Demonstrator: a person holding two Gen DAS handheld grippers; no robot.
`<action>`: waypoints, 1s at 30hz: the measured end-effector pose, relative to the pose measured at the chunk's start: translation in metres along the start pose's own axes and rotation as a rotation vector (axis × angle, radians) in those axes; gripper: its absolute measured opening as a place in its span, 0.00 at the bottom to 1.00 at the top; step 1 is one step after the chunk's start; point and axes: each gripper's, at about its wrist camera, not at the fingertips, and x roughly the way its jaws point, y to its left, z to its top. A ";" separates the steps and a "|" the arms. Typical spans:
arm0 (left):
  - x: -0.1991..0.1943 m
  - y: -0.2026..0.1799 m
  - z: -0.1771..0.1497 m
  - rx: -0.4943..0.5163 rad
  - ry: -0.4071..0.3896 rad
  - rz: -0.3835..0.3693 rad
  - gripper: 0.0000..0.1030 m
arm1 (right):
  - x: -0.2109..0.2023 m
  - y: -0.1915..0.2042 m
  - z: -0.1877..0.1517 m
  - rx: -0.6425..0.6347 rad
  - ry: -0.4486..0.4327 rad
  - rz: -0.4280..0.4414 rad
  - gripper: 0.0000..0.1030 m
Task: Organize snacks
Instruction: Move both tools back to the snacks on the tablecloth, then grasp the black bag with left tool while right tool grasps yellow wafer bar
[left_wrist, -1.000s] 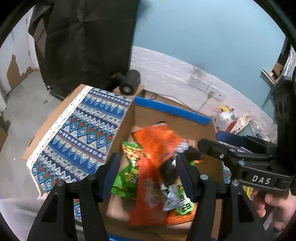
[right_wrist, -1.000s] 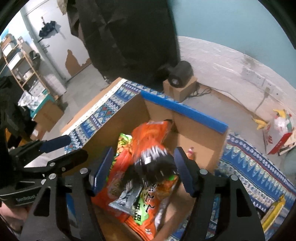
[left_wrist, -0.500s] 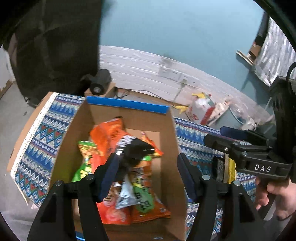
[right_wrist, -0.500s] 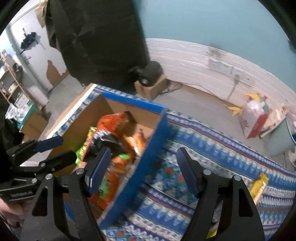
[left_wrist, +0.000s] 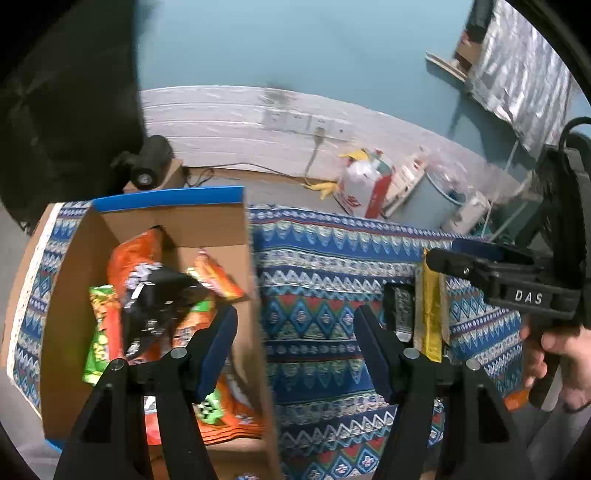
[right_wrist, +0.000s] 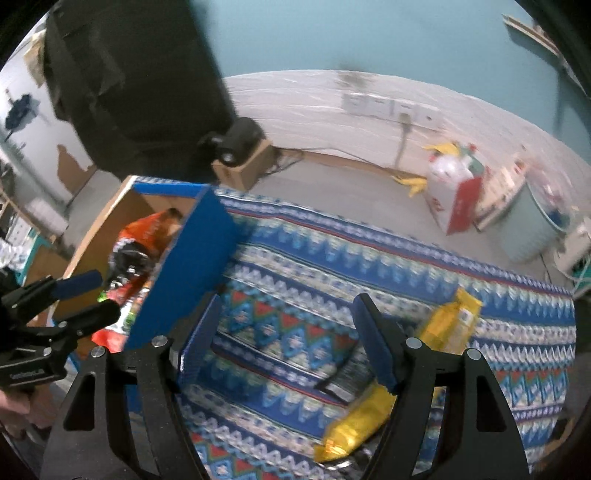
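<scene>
Both grippers – left gripper (left_wrist: 291, 343), right gripper (right_wrist: 286, 332) – jaws spread, empty. Yellow snack packs (right_wrist: 354, 421) lie on the patterned tabletop (right_wrist: 303, 266), right of the cardboard box (left_wrist: 255, 295). Light, crinkly, slippery – likely best pinched mid-body.

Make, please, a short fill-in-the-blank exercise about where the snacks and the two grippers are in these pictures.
1. The orange packets lie inside the cardboard ____.
2. The yellow packet lies on the patterned ____.
3. The left gripper has its jaws ____.
4. The right gripper holds ____.

Missing words: box; cloth; open; nothing
</scene>
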 end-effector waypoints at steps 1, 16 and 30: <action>0.002 -0.006 0.000 0.010 0.006 -0.005 0.65 | -0.002 -0.007 -0.003 0.012 0.001 -0.006 0.72; 0.056 -0.073 0.003 0.113 0.105 -0.046 0.65 | -0.014 -0.090 -0.039 0.131 0.034 -0.078 0.72; 0.130 -0.104 -0.001 0.150 0.226 -0.036 0.65 | 0.029 -0.144 -0.082 0.203 0.178 -0.129 0.72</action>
